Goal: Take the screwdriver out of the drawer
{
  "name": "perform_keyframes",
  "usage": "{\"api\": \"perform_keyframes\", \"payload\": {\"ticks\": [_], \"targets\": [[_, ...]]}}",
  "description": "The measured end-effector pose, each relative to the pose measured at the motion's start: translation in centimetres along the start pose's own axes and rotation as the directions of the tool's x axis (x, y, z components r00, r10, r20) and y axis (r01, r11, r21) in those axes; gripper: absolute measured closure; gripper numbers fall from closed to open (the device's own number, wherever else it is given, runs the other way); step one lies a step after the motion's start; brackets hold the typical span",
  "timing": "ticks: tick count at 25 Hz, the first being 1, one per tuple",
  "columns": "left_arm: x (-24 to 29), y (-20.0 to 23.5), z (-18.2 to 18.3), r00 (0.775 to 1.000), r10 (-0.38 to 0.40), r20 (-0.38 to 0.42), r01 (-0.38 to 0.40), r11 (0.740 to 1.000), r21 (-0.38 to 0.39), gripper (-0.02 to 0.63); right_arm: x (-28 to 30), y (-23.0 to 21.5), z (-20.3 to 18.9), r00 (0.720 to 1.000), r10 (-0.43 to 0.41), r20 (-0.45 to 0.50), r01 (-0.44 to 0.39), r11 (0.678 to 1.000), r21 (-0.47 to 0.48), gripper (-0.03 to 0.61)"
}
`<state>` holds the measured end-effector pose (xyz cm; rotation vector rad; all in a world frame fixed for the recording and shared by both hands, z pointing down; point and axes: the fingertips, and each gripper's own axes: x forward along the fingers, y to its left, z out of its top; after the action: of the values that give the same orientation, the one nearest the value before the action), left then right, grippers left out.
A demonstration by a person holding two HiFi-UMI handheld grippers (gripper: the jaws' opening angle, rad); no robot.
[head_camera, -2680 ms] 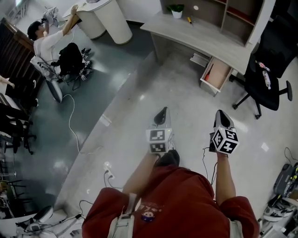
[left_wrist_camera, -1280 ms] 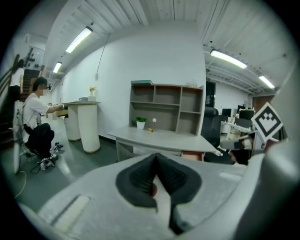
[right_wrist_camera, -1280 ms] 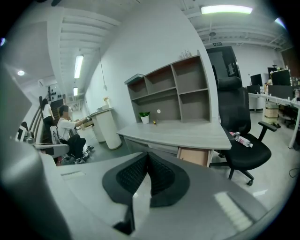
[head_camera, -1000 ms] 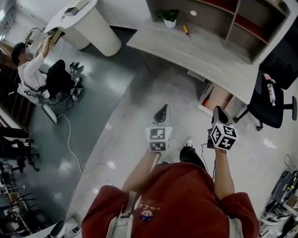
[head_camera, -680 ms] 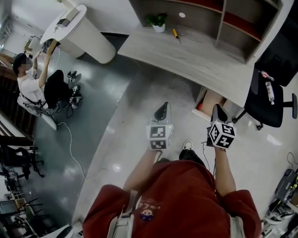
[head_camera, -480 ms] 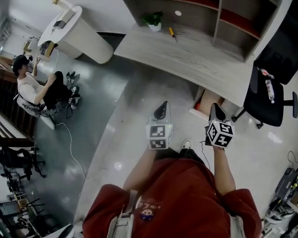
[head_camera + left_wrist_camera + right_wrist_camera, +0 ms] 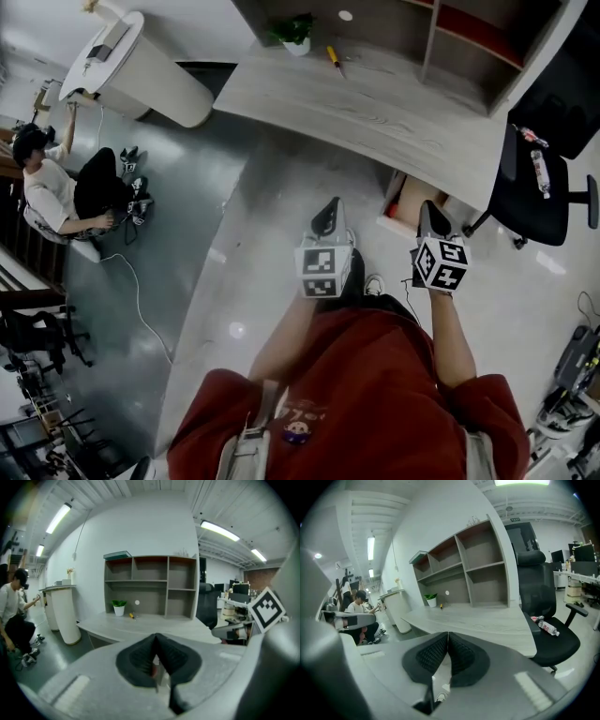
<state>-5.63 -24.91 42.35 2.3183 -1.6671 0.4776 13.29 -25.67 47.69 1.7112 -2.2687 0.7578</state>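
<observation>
left gripper (image 7: 328, 208) (image 7: 156, 637): 2 black ribbed jaws pressed together with nothing pinched between them; held out low over the pale floor (image 7: 272, 234), tips toward the desk (image 7: 394, 117).
right gripper (image 7: 427, 212) (image 7: 448, 634): jaws likewise pressed together and empty; level with the left gripper, to its right, the 2 well apart.
marker cubes (image 7: 322, 272): 1 at the near end of each gripper.
drawer (image 7: 410, 195): pulled out from under the near edge of the desk, toward its right end. In the head view it shows between the 2 gripper tips, closer to the right one. It is tan inside, with a small red thing (image 7: 394, 211) at its near left corner, too small to identify.
screwdriver (image 7: 332, 56) (image 7: 132, 616) (image 7: 440, 606): the only 1 that can be made out has a yellow handle. It lies on the desk top at the far left, just right of the potted plant (image 7: 293, 31), well apart from the drawer and both grippers.
shelf unit (image 7: 450, 28): stands along the far side of the desk, with open compartments.
office chair (image 7: 530, 214): black, right of the desk, with 1 bottle (image 7: 537, 169) (image 7: 546, 625) lying on its seat.
seated person (image 7: 56, 192): far left, beside a white round-ended counter (image 7: 141, 70).
</observation>
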Motion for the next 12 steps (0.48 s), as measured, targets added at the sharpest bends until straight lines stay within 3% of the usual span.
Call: {"api": "perform_keyframes", "payload": {"ticks": [3, 5, 7, 12], "targets": [[0.9, 0.0, 0.4, 1.0, -0.019, 0.006, 0.019, 1.0, 0.008, 0.614, 0.6, -0.1, 0.3, 1.0, -0.016, 0.01, 0.016, 1.0, 0.003, 0.558], [1.4, 0.1, 0.6, 1.0, -0.025, 0.009, 0.025, 1.0, 0.009, 0.614, 1.0, -0.2, 0.7, 0.999, -0.025, 0.021, 0.025, 1.0, 0.007, 0.46], [1.8, 0.4, 0.7, 0.999, -0.03, 0.013, 0.03, 1.0, 0.004, 0.614, 1.6, -0.5, 0.8, 0.999, -0.039, 0.027, 0.038, 0.999, 0.014, 0.407], [2.5, 1.6, 0.4, 1.0, -0.027, 0.01, 0.027, 1.0, -0.001, 0.614, 2.7, -0.6, 0.6, 0.998, -0.064, 0.03, 0.063, 0.997, 0.033, 0.348]]}}
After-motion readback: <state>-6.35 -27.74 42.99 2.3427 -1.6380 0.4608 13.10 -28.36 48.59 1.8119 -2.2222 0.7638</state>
